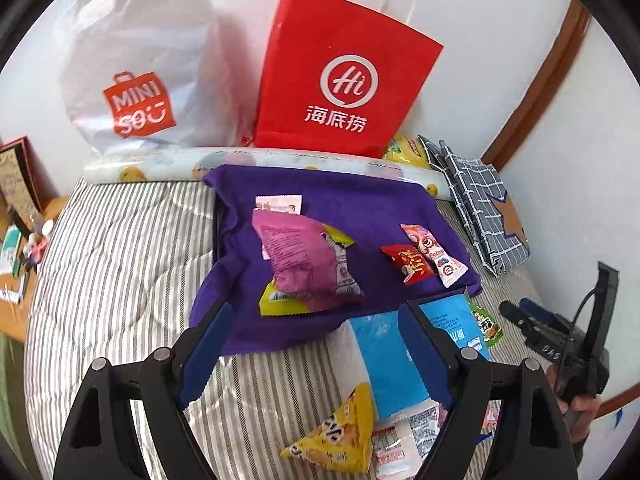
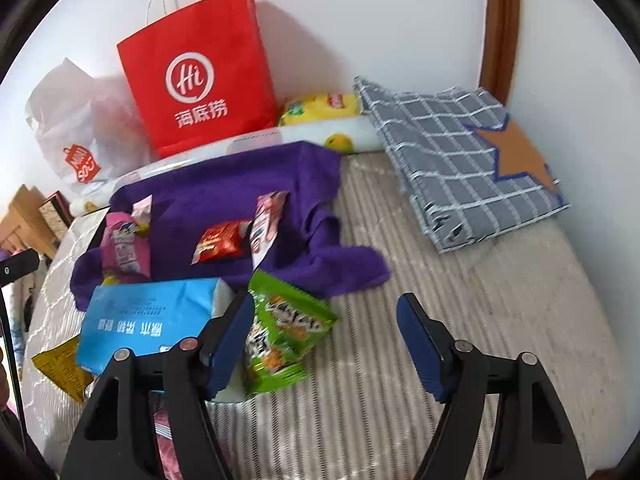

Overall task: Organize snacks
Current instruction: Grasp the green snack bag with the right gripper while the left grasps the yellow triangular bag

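Note:
Snacks lie on a purple cloth on the striped bed: a pink packet over a yellow one, a red packet and a pink-white packet. A blue tissue pack, a yellow triangular snack and a green packet lie nearer. My left gripper is open and empty above the cloth's near edge. My right gripper is open and empty just above the green packet, beside the blue pack. The red packet sits behind.
A red paper bag and a white MINISO bag stand against the wall behind a rolled mat. A yellow chip bag and a checked blue cloth lie at the right. A cluttered side table is at the left.

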{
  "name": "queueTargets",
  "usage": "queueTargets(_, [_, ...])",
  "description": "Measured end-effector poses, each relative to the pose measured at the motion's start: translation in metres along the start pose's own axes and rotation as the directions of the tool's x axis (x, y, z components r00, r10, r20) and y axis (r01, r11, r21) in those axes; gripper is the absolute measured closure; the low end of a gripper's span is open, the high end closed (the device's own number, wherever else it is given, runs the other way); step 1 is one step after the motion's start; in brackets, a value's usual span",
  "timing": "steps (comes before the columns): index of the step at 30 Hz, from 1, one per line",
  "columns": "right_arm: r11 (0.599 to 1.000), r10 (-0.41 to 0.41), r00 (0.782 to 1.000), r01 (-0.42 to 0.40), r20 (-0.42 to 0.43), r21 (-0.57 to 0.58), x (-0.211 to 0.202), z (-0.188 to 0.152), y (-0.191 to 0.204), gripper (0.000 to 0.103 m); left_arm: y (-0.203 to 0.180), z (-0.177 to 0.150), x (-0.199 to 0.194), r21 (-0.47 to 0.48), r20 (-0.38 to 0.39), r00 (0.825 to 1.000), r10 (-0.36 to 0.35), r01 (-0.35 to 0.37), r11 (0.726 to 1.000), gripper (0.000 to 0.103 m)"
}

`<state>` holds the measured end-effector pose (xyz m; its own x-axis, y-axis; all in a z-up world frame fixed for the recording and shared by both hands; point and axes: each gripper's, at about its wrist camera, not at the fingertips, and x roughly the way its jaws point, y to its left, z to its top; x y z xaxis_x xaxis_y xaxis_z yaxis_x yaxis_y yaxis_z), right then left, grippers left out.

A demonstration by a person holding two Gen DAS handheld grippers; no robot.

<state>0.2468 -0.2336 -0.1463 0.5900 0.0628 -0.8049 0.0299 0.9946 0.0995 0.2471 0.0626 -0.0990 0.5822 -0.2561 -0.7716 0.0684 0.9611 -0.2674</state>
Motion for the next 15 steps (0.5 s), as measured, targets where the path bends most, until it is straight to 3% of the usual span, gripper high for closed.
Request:
queueTargets(4, [1.0, 0.018, 0.999, -0.018, -0.031, -0.009, 0.013, -0.002, 0.007, 0.041, 0.003, -0.007, -0.005, -0.002, 0.003, 1.0, 0.01, -0.01, 1.0, 0.02])
queueTargets(12, [0.998, 0.069, 0.993, -0.07, -0.097, -0.005, 0.039, -0.008, 0.015, 0.042, 0.0, -0.016, -0.009, 0.018, -0.023, 1.0, 0.006, -0.006, 1.0, 0.02])
queueTargets(15, [0.996, 0.093, 0.989, -0.093, -0.111, 0.008, 0.043, -0.014, 0.014, 0.059, -0.002, -0.018, -0.009, 0.021, -0.034, 0.999, -0.001, 0.002, 1.0, 0.02])
